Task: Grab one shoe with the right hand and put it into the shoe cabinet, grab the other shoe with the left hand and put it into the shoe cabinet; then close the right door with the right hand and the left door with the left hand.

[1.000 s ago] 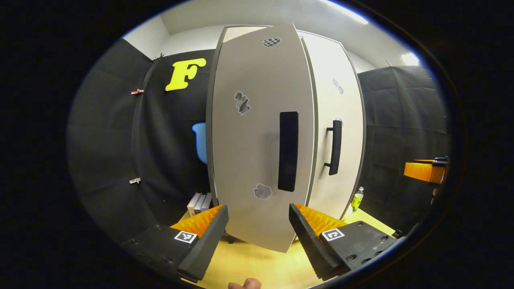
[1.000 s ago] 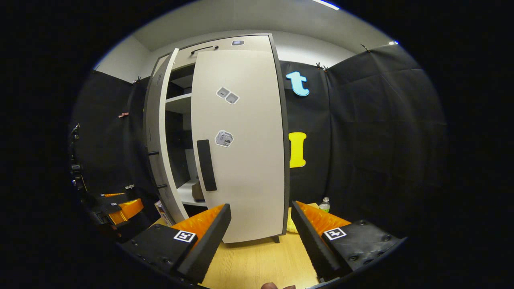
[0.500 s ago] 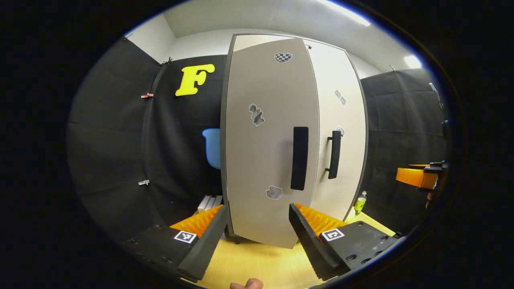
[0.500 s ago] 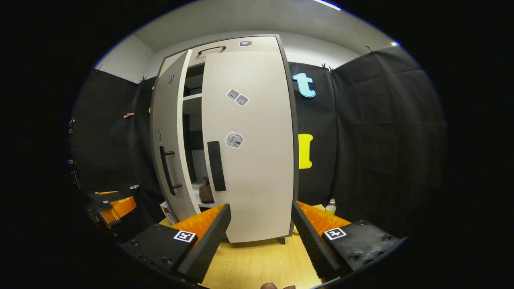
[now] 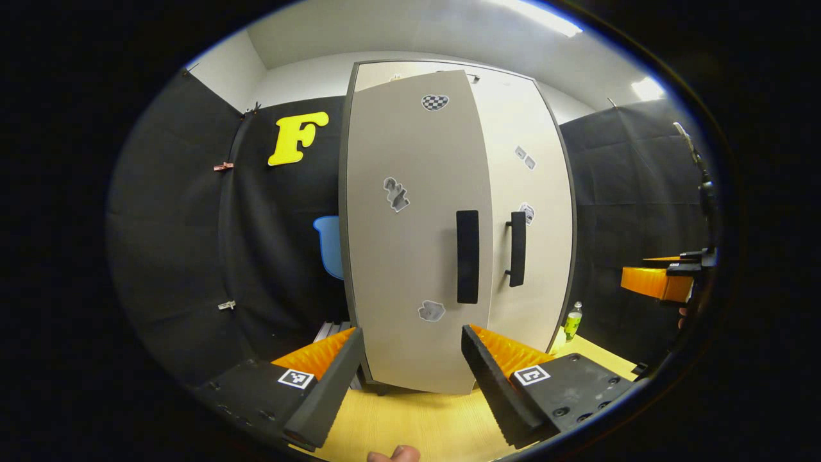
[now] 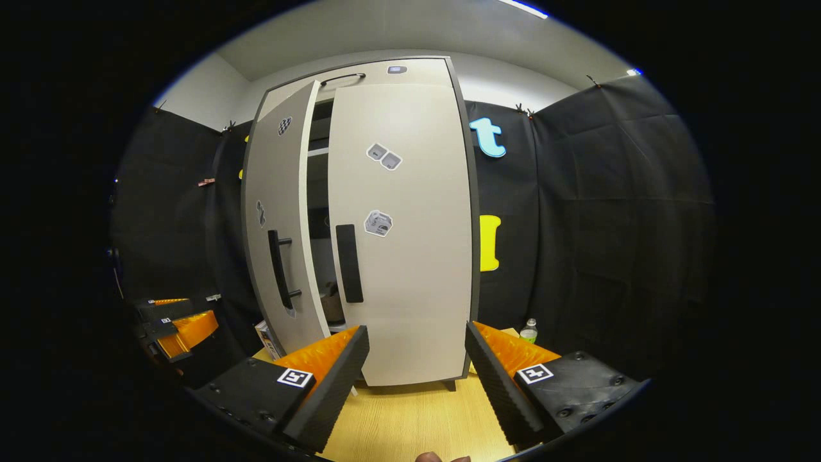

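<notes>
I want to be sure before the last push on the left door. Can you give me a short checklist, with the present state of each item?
1. Right door shut against the cabinet frame: ok; it looks flush in the right gripper view.
2. Left door fully shut: not ok; a gap between the doors shows the dark inside.
3. Shoe clear of the door's path: cannot tell; a brown shape sits low in the gap.
4. Left hand-held gripper empty and open: ok.
5. Right hand-held gripper away from the left door: ok; it is open and faces the right door.
6. Left gripper touching the door: cannot tell.
</notes>
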{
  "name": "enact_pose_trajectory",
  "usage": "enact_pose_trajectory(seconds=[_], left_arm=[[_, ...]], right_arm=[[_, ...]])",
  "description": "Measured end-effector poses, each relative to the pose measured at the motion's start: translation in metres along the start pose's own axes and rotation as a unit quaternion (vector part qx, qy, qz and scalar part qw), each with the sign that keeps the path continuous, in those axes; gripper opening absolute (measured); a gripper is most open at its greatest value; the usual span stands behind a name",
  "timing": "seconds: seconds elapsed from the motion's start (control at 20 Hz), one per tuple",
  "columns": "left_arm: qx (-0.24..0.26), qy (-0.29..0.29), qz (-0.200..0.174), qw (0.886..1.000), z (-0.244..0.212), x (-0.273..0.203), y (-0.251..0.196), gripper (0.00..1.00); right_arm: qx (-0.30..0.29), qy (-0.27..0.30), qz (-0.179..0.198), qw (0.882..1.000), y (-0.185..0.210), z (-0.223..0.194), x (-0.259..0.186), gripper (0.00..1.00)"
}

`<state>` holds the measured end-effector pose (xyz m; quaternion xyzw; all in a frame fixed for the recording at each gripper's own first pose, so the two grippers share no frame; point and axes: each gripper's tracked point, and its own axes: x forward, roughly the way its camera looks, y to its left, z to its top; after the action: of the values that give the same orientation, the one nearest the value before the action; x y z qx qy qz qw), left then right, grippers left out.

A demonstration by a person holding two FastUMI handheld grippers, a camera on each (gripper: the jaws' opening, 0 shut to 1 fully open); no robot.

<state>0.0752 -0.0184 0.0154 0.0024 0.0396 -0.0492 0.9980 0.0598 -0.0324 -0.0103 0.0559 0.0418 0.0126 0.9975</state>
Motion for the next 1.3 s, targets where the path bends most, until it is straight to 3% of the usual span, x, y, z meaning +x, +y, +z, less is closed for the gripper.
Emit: enact_pose_trajectory(seconds=[0.95,1.15,1.3], left_arm=[[0.027,-0.019,-0.011,0.999,0.012,0.017,-0.012,0.96],[0.023,-0.018,-0.003,1.0,0.013,0.011,-0.01,0.99],[0.023,-0.018,0.008,1.0,0.013,0.007,-0.007,0.96]], right_arm=[[0.003,-0.003,-0.017,1.0,-0.004,0.002,0.001,0.99],[0.005,-0.007,-0.012,1.0,-0.004,0.004,0.0,1.0],[0.01,-0.008,-0.007,1.0,-0.003,0.006,0.001,0.99]])
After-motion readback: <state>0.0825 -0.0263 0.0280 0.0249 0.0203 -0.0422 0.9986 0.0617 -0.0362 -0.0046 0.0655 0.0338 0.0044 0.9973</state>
